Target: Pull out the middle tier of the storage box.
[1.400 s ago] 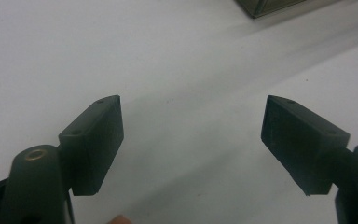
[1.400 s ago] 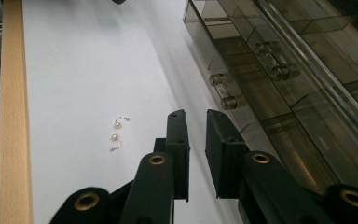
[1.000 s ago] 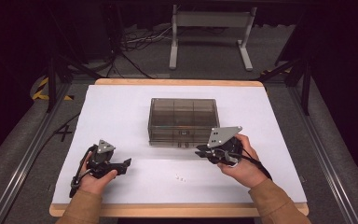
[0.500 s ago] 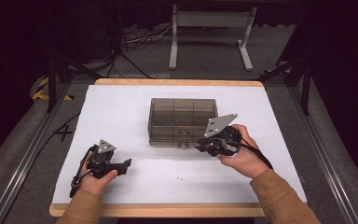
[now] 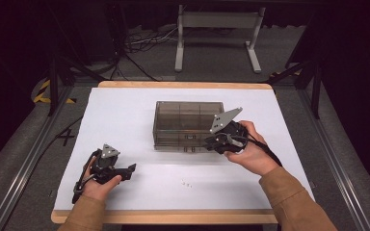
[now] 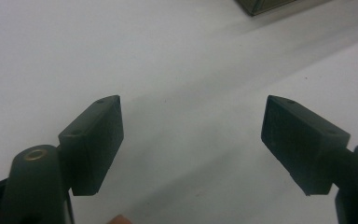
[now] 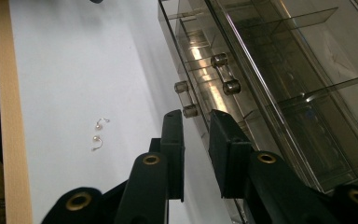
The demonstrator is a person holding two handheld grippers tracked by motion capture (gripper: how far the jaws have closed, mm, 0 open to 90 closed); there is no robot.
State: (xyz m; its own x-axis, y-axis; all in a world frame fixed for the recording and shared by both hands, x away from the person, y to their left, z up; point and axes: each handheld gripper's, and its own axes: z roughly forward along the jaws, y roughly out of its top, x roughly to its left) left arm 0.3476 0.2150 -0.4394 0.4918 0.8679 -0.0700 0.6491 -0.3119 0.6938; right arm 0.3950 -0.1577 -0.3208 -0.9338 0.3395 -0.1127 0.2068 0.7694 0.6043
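right claw (image 7: 196,135) has its jaws a little apart, nothing between them, just short of the smoky see-through drawer box (image 7: 279,79) with stubby clear handles (image 7: 227,73).

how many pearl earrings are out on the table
2. Both pearl earrings lie side by side on the white table, in front of the smoky clear drawer box: one, the other just beside it. More may be hidden inside the box.

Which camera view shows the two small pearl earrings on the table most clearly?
The right gripper view: there the pearl earrings lie side by side on the white table, their wire hooks visible, left of the drawer box. In the high view they are tiny pale specks near the front edge.
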